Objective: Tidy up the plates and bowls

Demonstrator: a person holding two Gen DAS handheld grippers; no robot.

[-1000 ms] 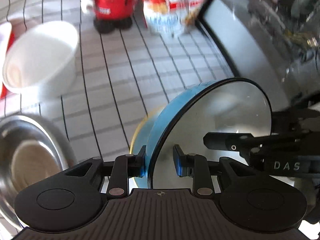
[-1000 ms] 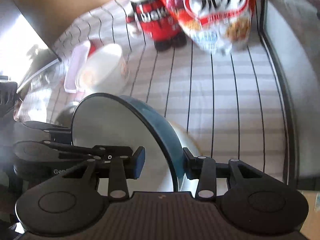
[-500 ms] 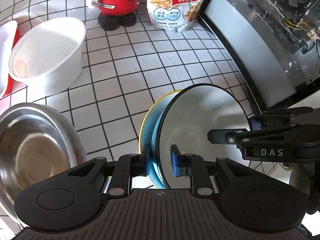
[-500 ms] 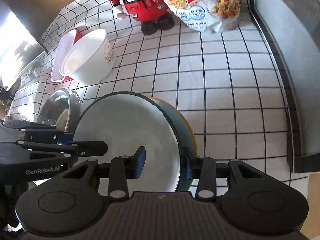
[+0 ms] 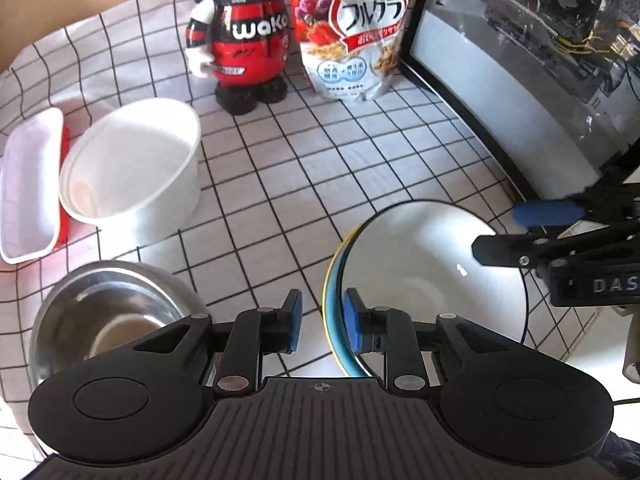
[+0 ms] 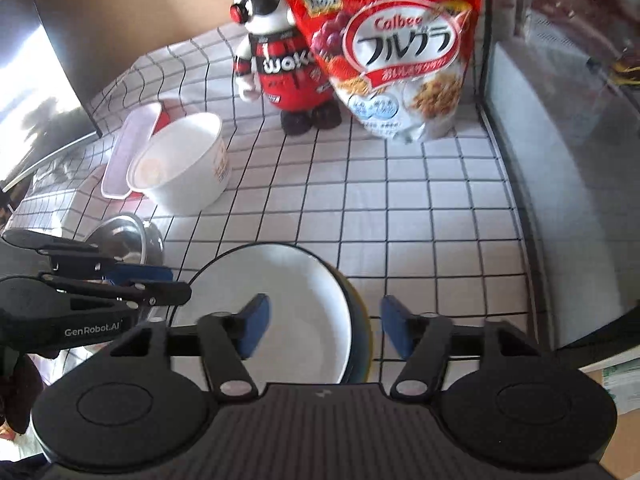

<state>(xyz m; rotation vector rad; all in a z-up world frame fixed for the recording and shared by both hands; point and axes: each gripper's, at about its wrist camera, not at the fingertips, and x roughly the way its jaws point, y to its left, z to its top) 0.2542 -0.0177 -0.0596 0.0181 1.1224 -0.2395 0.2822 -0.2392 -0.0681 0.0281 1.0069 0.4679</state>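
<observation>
Desk (image 5: pixel 360 152) under white cloth with black grid; brown wall behind, glass-sided case along right edge.

Contents, left to right, left wrist view:
- Shallow white tray (image 5: pixel 28 188) over something red, far left.
- White paper bowl (image 5: pixel 132 172), tilted, just beside tray.
- Steel bowl (image 5: pixel 100 320), near, below paper bowl.
- Red-and-black mascot figure (image 5: pixel 240 36), upright at back.
- Cereal bag (image 5: pixel 356 28), upright, just beside figure.
- Blue bowl (image 5: pixel 432 280), white inside, set in or on a yellow-rimmed dish (image 5: pixel 325 308) on desk, near right; whether fully seated cannot be told.

Left claw (image 5: pixel 320 322): released. Blue pads straddling bowl's near rim, one outside, one inside, with a visible gap on the outer side. Pointing forward, low over desk.

Right claw (image 6: pixel 324 330): released, jaws wide. One pad over bowl's white interior, other outside rim, neither pressing. Reaching in from right, low.

Step in hand, by judgement: blue bowl stacked with yellow-rimmed dish; release made, placement apparently done or nearly so.

Next move calls for: lifting both claws clear of rim without nudging the stack, then turning to remaining loose pieces, likely steel bowl or paper bowl. Steel bowl nearest left claw. Rim grip needed; thin paper wall likely to deform under hard squeeze.
</observation>
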